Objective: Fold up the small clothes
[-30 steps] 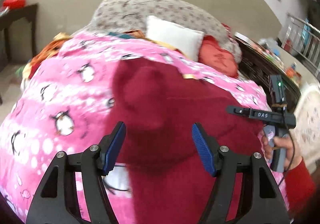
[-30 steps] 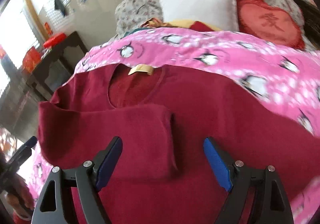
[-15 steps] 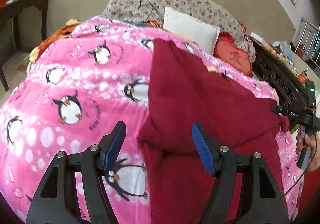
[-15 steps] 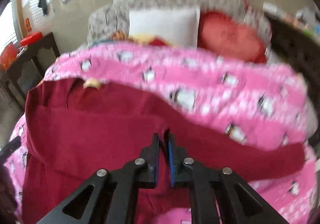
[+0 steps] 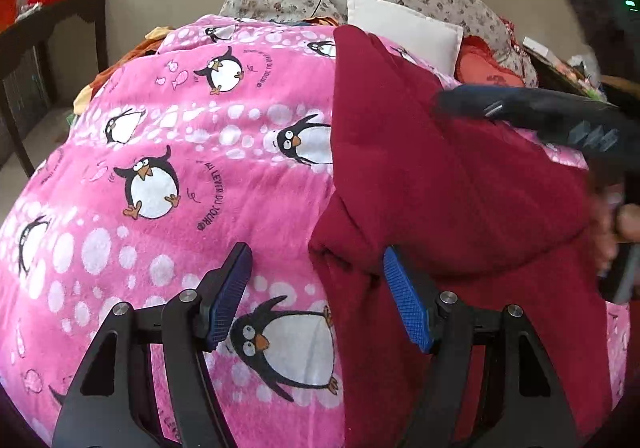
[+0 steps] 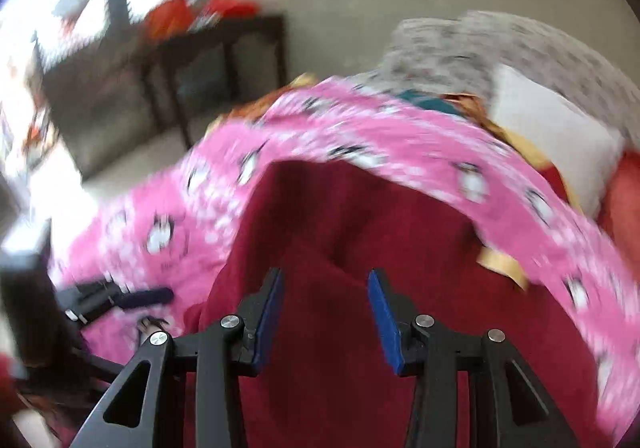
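The left gripper (image 5: 316, 298) hung released over the folded edge of the red sweater (image 5: 440, 207); the right gripper (image 6: 326, 314) gaped above it too. Lying on the penguin blanket (image 5: 180, 175), the sweater seemed only partly folded.

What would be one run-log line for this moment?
left gripper: open | right gripper: open, blurred | red sweater: partly folded on penguin blanket

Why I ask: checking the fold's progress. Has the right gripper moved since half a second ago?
Yes. The right gripper, jaws now open, has swung left: the white pillow has slid to the view's right edge, and the dark table is now central.
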Demonstrator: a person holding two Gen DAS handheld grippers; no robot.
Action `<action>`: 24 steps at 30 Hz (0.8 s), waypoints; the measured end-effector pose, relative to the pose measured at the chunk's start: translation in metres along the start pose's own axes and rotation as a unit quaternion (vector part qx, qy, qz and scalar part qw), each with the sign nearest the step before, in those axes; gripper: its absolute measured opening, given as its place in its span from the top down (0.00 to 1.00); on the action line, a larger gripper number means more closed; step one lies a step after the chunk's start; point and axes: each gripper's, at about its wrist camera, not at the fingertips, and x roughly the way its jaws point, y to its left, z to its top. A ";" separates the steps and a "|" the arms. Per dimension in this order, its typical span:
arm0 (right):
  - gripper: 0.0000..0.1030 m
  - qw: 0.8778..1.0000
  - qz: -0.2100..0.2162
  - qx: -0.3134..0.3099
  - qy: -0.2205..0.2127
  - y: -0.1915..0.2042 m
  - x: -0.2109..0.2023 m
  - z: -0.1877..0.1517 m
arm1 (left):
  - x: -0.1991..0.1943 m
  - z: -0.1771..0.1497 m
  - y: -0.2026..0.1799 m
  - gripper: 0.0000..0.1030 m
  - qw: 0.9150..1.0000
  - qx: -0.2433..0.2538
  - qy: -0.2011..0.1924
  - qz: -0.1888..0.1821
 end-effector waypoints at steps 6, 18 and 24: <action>0.96 1.000 -0.009 -0.001 0.025 -0.011 0.022 -0.003 | 0.000 0.001 0.004 0.33 1.000 -0.010 -0.008 -0.014; 0.92 0.993 -0.021 0.106 -0.046 -0.053 -0.006 0.002 | 0.000 0.005 0.011 0.33 0.999 -0.033 -0.021 -0.022; 0.60 0.999 -0.009 -0.020 -0.030 0.002 0.008 0.018 | -0.001 0.004 0.013 0.33 0.999 -0.036 -0.023 -0.025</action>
